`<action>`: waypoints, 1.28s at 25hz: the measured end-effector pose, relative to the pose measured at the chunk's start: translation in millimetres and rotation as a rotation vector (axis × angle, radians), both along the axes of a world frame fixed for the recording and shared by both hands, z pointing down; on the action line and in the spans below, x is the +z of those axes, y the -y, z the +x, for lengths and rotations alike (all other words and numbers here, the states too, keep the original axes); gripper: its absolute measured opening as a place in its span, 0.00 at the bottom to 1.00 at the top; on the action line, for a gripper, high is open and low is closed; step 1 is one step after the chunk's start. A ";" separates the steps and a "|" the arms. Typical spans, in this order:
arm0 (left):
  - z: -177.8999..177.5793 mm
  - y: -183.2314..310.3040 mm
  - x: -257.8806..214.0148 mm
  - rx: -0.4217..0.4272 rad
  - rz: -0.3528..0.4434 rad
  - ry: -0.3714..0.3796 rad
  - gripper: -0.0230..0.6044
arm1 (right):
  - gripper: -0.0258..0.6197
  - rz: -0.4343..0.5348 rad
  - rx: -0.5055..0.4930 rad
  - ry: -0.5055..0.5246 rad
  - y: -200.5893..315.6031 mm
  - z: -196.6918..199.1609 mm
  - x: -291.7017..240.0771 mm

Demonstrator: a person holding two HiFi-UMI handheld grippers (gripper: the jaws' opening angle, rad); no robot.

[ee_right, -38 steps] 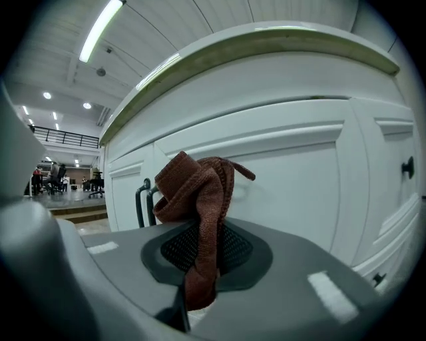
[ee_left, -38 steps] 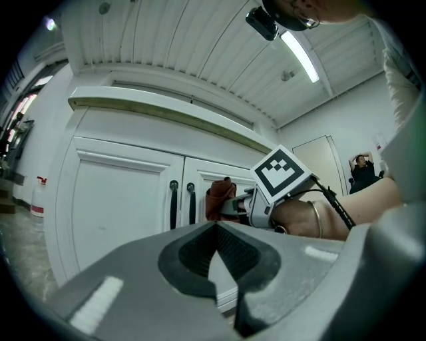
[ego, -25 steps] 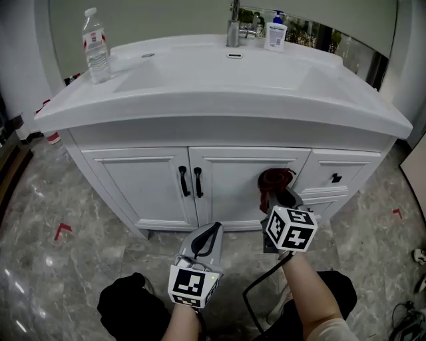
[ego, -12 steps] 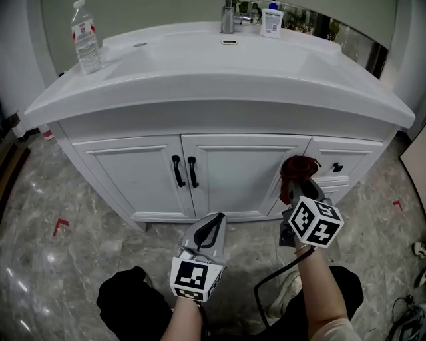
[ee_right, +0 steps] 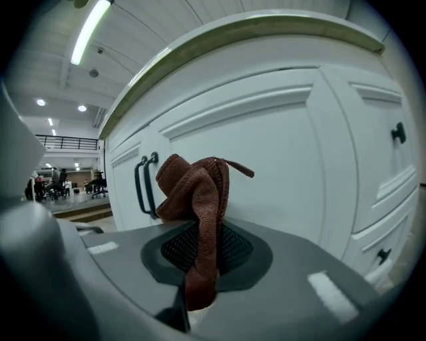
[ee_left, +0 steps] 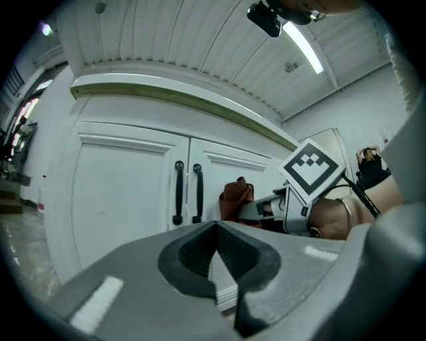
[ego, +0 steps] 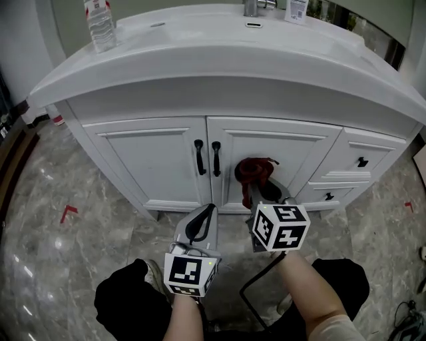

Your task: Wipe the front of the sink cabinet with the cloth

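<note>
The white sink cabinet (ego: 160, 166) has two doors with black handles (ego: 208, 158) in the middle. A bunched red-brown cloth (ego: 255, 172) lies against the lower part of the right door, beside the handles. My right gripper (ego: 258, 193) is shut on the cloth (ee_right: 193, 190), which sticks up from between the jaws of the right gripper (ee_right: 203, 256); the door panel (ee_right: 279, 166) stands just behind it. My left gripper (ego: 205, 213) hangs low in front of the cabinet's base, shut with nothing in it (ee_left: 216, 243). The left gripper view shows the cloth (ee_left: 236, 196) off to its right.
A water bottle (ego: 100, 26) and a tap (ego: 251, 6) stand on the basin top. Two drawers with black knobs (ego: 361, 162) sit to the right of the doors. The grey marble floor (ego: 60, 253) carries a red tape mark (ego: 68, 213). A black cable (ego: 256, 286) trails below my right arm.
The right gripper has carried the cloth leftward along the cabinet front, from near the drawers to the right door beside the handles. The left gripper has stayed low and shut.
</note>
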State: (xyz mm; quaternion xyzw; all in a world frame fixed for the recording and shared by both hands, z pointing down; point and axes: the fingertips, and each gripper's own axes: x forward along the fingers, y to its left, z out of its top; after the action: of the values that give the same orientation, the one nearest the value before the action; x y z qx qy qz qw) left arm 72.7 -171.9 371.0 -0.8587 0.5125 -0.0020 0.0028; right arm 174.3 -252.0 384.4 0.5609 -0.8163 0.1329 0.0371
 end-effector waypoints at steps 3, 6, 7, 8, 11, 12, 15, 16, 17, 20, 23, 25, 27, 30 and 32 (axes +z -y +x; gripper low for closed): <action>-26.0 3.4 7.4 -0.048 -0.008 0.004 0.04 | 0.16 -0.032 -0.061 -0.033 0.0 -33.7 24.3; -47.0 3.2 17.1 -0.088 -0.024 0.012 0.04 | 0.16 -0.065 -0.130 -0.040 -1.4 -65.3 45.3; -52.4 2.7 19.9 -0.099 -0.030 0.012 0.04 | 0.16 -0.072 -0.152 -0.037 -1.3 -74.7 50.2; -56.8 2.5 22.0 -0.109 -0.035 0.010 0.04 | 0.16 -0.077 -0.168 -0.035 -0.3 -82.1 53.8; -62.5 2.8 23.6 -0.118 -0.036 0.010 0.04 | 0.16 -0.076 -0.166 -0.030 6.7 -88.8 58.0; -62.4 3.1 23.8 -0.117 -0.036 0.013 0.04 | 0.16 -0.079 -0.156 -0.024 9.3 -86.9 58.4; -58.8 3.9 26.7 -0.109 -0.042 0.019 0.04 | 0.16 -0.098 -0.147 0.002 13.0 -78.8 58.5; -56.9 4.5 27.3 -0.105 -0.043 0.018 0.04 | 0.16 -0.099 -0.146 0.004 12.9 -75.7 57.7; -54.6 5.4 27.1 -0.102 -0.042 0.016 0.04 | 0.16 -0.097 -0.142 0.000 12.8 -71.9 56.7; -44.5 8.0 24.9 -0.085 -0.035 0.007 0.04 | 0.16 -0.094 -0.098 -0.012 14.4 -53.0 55.3; -26.9 8.9 24.1 -0.056 -0.035 0.009 0.04 | 0.16 -0.110 -0.047 -0.021 16.8 -26.9 57.2; -13.6 9.4 22.7 -0.033 -0.030 0.022 0.04 | 0.16 -0.107 -0.020 -0.041 15.8 -12.1 56.6; -2.1 10.3 20.4 -0.015 -0.023 0.024 0.04 | 0.16 -0.102 0.010 -0.053 14.6 4.5 55.8; 10.2 12.8 20.4 0.005 -0.025 0.003 0.04 | 0.16 -0.113 0.071 -0.041 13.1 37.8 55.0; 18.1 14.1 22.1 0.019 -0.032 -0.011 0.04 | 0.16 -0.124 0.121 -0.032 10.6 63.9 53.7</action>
State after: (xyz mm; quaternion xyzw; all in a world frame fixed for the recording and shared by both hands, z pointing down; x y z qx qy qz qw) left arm 90.8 -186.0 393.1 -0.8633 0.5044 -0.0056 -0.0137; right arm 238.2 -262.6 438.1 0.6080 -0.7703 0.1765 0.0765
